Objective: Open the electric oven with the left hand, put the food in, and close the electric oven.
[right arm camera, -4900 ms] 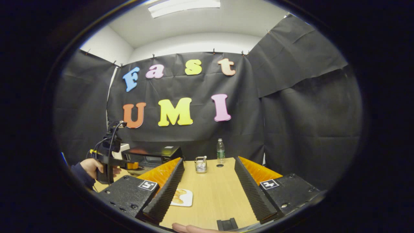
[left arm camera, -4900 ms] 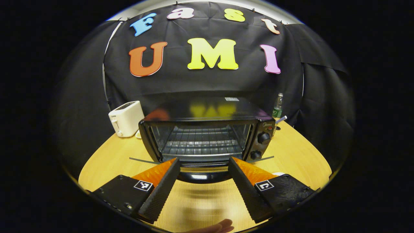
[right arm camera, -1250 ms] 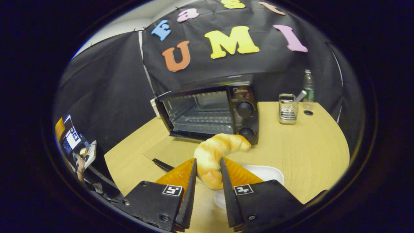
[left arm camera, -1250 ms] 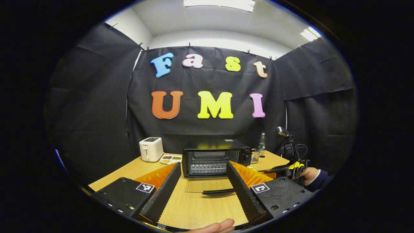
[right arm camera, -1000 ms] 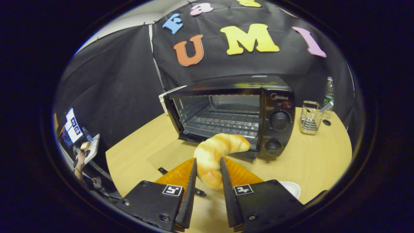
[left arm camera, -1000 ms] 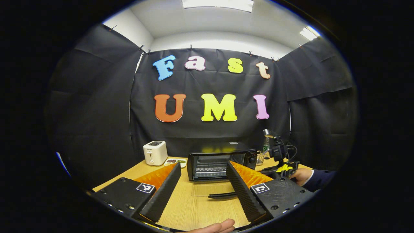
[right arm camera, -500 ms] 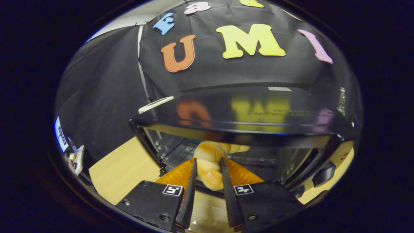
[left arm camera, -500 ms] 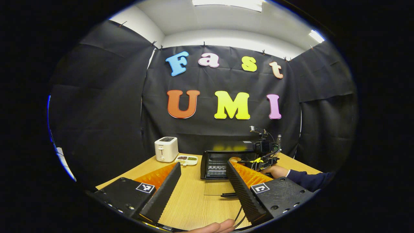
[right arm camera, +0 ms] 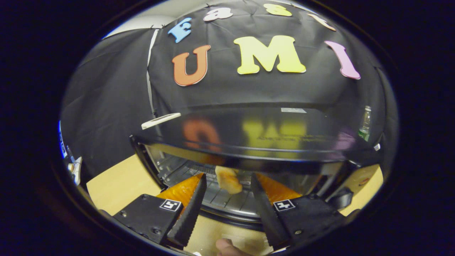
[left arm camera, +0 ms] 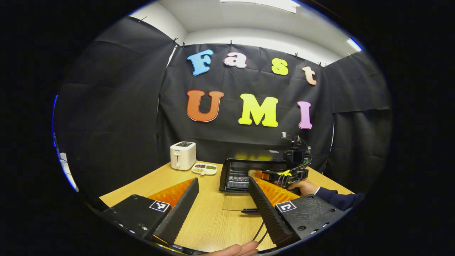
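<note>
Right gripper view: right gripper (right arm camera: pixel 226 202) spread wide, golden croissant (right arm camera: pixel 227 180) on oven (right arm camera: pixel 249 142) wire rack (right arm camera: pixel 227 199).

Oven (right arm camera: pixel 256 135) mouth open ahead, low top edge overhead, croissant (right arm camera: pixel 227 180) on rack (right arm camera: pixel 227 199) between spread jaws.

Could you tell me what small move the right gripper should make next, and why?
Probably draw the right gripper straight back out of the oven. Its fingers stand apart, and the croissant lies on the rack between them, apparently let go. The door lies open flat, and the left gripper waits open, farther back, to close it.
</note>
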A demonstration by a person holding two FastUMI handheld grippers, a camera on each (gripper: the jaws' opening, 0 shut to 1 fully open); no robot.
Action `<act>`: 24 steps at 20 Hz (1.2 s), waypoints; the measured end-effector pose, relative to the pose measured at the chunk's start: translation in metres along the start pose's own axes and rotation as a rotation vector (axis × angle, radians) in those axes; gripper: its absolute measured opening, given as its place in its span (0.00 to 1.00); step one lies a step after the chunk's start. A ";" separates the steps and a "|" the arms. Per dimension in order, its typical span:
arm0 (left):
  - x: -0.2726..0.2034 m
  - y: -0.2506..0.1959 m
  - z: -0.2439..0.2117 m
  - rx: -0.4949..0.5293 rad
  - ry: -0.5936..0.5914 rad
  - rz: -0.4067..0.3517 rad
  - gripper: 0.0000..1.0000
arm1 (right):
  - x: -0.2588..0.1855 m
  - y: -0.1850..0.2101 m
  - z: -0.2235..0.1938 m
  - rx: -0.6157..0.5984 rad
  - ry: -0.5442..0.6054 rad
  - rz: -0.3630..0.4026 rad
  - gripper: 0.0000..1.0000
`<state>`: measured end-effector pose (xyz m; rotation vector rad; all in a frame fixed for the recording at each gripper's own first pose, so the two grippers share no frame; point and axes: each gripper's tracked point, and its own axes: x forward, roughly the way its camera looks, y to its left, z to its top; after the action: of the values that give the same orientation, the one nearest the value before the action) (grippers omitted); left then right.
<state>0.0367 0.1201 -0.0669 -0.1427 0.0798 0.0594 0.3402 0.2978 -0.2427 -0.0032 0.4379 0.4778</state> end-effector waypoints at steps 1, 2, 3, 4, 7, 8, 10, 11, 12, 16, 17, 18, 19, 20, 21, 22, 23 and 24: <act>0.000 -0.004 0.000 0.001 -0.002 -0.008 0.93 | -0.015 0.003 0.000 0.004 -0.014 0.014 0.81; 0.000 -0.009 0.001 0.003 -0.007 -0.017 0.93 | -0.030 0.004 0.001 0.001 -0.027 0.024 0.81; -0.001 -0.012 -0.002 0.001 -0.008 -0.025 0.93 | -0.046 0.005 0.000 -0.003 -0.038 0.036 0.82; -0.002 -0.017 -0.004 0.001 -0.005 -0.033 0.93 | -0.061 0.006 -0.001 -0.006 -0.043 0.048 0.86; -0.002 -0.026 -0.018 -0.007 0.011 -0.028 0.93 | -0.114 0.008 0.004 0.001 -0.089 0.074 0.89; -0.004 -0.029 -0.022 -0.011 0.017 -0.024 0.93 | -0.131 0.007 0.007 -0.008 -0.106 0.072 0.90; -0.003 -0.045 -0.032 -0.031 0.031 -0.050 0.93 | -0.167 0.004 0.013 -0.044 -0.144 0.056 0.90; -0.002 -0.052 -0.040 -0.041 0.047 -0.063 0.93 | -0.186 -0.001 0.017 -0.052 -0.172 0.039 0.91; -0.002 -0.057 -0.045 -0.045 0.062 -0.068 0.93 | -0.203 -0.001 0.022 -0.047 -0.199 0.035 0.91; 0.009 -0.078 -0.067 -0.055 0.118 -0.098 0.93 | -0.270 -0.014 0.033 0.003 -0.250 -0.036 0.92; 0.015 -0.086 -0.075 -0.064 0.143 -0.115 0.94 | -0.287 -0.019 0.037 0.015 -0.266 -0.062 0.92; 0.020 -0.095 -0.085 -0.068 0.172 -0.137 0.94 | -0.303 -0.024 0.040 0.017 -0.279 -0.084 0.93; 0.026 -0.102 -0.096 -0.069 0.202 -0.152 0.94 | -0.318 -0.028 0.040 0.019 -0.289 -0.109 0.93; 0.032 -0.108 -0.106 -0.062 0.231 -0.163 0.94 | -0.335 -0.035 0.042 0.025 -0.303 -0.136 0.93; 0.040 -0.112 -0.118 -0.052 0.256 -0.170 0.95 | -0.346 -0.040 0.042 0.030 -0.310 -0.153 0.94; 0.047 -0.115 -0.129 -0.036 0.277 -0.174 0.94 | -0.360 -0.045 0.040 0.033 -0.316 -0.171 0.94; 0.053 -0.116 -0.141 -0.019 0.301 -0.168 0.94 | -0.370 -0.049 0.038 0.033 -0.317 -0.186 0.94; 0.060 -0.116 -0.152 -0.006 0.320 -0.162 0.94 | -0.381 -0.056 0.035 0.036 -0.320 -0.207 0.94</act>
<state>0.0924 -0.0136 -0.2057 -0.1633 0.3870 -0.1253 0.0754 0.0826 -0.0608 0.0614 0.1293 0.2594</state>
